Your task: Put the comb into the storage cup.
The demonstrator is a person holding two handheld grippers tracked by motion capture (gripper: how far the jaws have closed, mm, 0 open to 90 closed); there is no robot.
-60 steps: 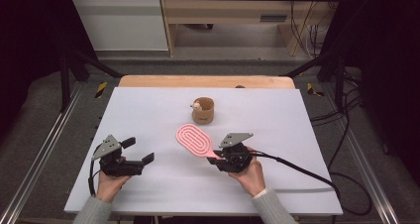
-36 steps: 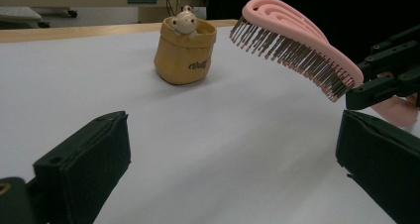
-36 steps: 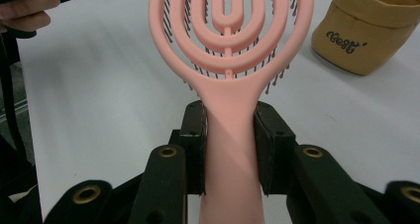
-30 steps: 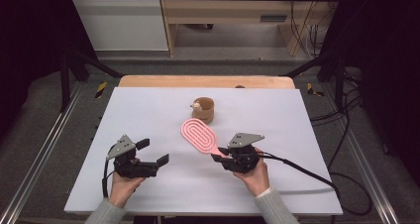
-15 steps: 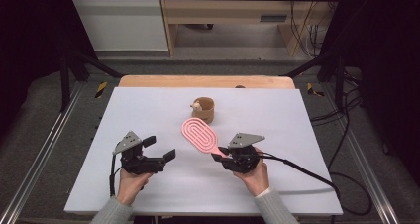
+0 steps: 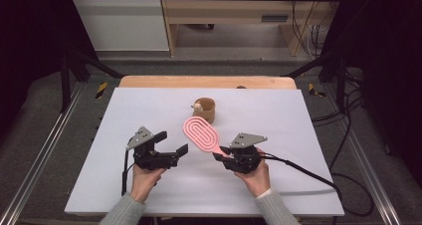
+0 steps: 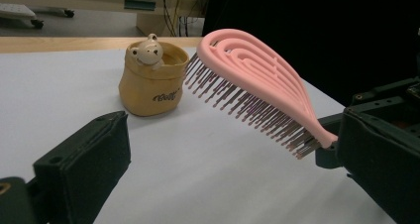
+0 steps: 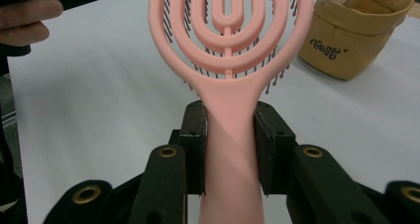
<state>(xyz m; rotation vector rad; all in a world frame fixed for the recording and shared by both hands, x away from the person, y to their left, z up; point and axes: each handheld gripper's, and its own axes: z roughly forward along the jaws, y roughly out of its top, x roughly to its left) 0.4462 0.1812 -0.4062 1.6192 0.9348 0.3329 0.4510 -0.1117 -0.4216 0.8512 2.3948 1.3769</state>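
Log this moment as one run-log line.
right claw: shut on pink hairbrush handle, brush raised off table | left claw: open, holding nothing | tan pot: upright, beyond brush head

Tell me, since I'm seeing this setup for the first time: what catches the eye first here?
The pink hairbrush stands out, held off the white table by its handle in the right gripper, bristles facing down. Just beyond it stands a small tan pot with a bear figure on its rim, while the left gripper waits open nearby.
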